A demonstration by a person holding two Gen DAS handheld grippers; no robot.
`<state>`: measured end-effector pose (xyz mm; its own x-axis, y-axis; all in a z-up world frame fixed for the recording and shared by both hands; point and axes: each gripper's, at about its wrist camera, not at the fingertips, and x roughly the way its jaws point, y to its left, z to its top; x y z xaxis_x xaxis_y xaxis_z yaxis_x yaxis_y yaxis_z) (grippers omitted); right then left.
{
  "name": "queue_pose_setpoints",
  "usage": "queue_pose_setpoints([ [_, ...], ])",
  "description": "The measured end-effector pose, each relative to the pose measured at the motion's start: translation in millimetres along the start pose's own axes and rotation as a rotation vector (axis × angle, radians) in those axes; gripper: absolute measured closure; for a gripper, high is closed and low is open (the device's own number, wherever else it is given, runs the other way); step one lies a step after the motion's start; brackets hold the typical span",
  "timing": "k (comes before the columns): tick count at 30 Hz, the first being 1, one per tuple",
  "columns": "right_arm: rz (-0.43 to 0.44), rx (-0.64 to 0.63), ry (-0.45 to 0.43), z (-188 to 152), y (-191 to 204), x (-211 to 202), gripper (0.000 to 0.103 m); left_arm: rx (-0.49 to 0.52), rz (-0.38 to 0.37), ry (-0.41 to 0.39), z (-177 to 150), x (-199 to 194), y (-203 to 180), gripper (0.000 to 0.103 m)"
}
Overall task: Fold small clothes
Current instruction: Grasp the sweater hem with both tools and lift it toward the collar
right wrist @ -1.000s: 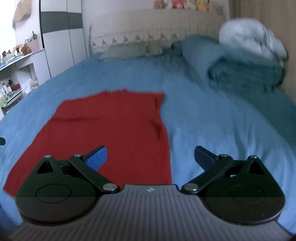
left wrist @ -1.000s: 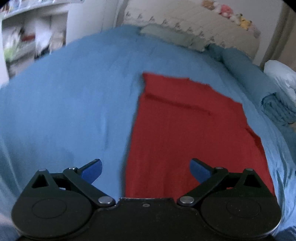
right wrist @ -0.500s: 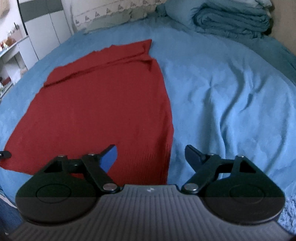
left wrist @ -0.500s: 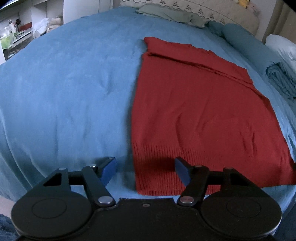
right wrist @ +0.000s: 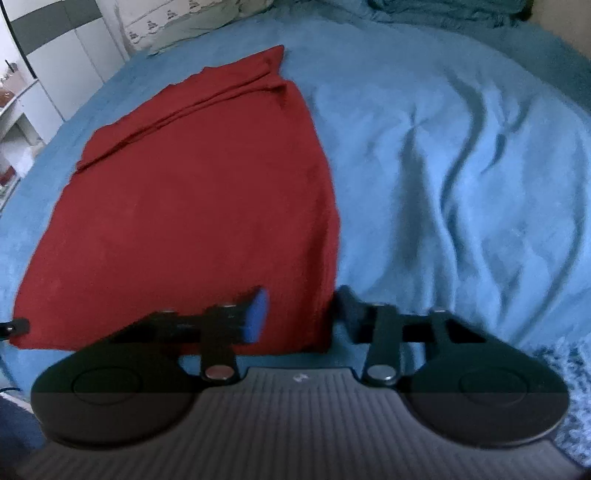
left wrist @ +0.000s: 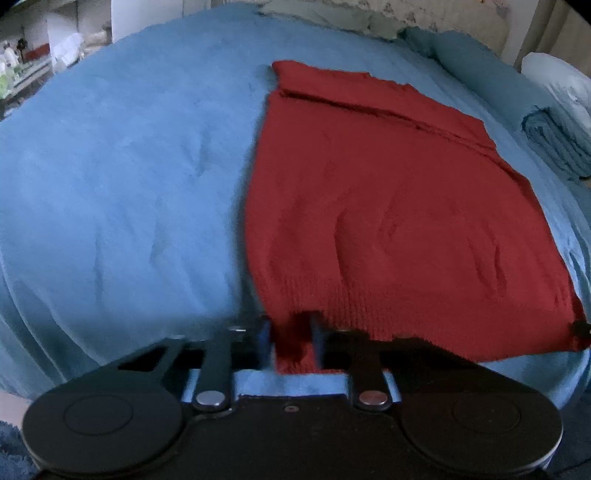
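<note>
A red knit garment (left wrist: 388, 206) lies flat on the blue bed cover (left wrist: 129, 184), its ribbed hem nearest me. My left gripper (left wrist: 291, 332) is shut on the hem's near left corner, and a fold of red cloth bunches between its fingers. In the right wrist view the garment (right wrist: 199, 199) fills the left half. My right gripper (right wrist: 301, 310) straddles the hem's near right corner with its jaws partly closed, a gap still between the fingers (right wrist: 256, 314). The left gripper's tip shows at the garment's far corner (right wrist: 14, 326).
Folded blue blankets (left wrist: 554, 140) and a white bundle (left wrist: 561, 85) lie at the bed's right side. A pillow (right wrist: 207, 22) and headboard stand at the far end. Shelves and a wardrobe (right wrist: 55, 55) stand to the left. The bed's near edge runs under both grippers.
Both grippers moved down and forward to the hem. The left gripper closed onto the left corner. The right gripper's jaws narrowed around the right corner.
</note>
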<state>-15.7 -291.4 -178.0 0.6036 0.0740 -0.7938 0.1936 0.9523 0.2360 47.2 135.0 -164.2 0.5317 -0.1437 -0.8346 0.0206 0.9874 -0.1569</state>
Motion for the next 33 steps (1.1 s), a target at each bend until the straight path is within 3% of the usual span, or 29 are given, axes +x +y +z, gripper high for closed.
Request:
queue_pose_setpoints([
  [2,0.011,0.006,0.015,0,-1,1,0.066,0.01,0.005,0.018,2,-1,-1,0.095],
  [4,0.024,0.02,0.023,1,-3,1,0.077,0.022,0.011,0.027,4,-1,-3,0.097],
  [6,0.04,0.043,0.025,2,-6,0,0.081,0.002,0.011,0.031,5,-2,-2,0.098],
  [11,0.07,0.046,-0.018,10,-1,-14,0.082,-0.057,-0.013,-0.003,15,-17,3,0.098],
  [14,0.103,0.035,-0.08,29,6,-32,0.082,-0.125,-0.084,-0.054,34,-36,9,0.099],
  [19,0.181,0.029,-0.184,89,18,-54,0.083,-0.178,-0.185,-0.195,105,-61,7,0.099],
  [24,0.23,0.035,-0.263,184,32,-43,0.083,-0.152,-0.179,-0.315,211,-50,-8,0.099],
  [27,0.246,0.048,-0.292,250,41,-19,0.083,-0.157,-0.156,-0.338,272,-22,-18,0.099],
  [30,0.209,0.029,-0.304,309,52,22,0.083,-0.148,-0.12,-0.338,329,27,-29,0.099],
  [33,0.172,0.007,-0.301,354,63,76,0.083,-0.145,-0.077,-0.312,365,85,-36,0.099],
])
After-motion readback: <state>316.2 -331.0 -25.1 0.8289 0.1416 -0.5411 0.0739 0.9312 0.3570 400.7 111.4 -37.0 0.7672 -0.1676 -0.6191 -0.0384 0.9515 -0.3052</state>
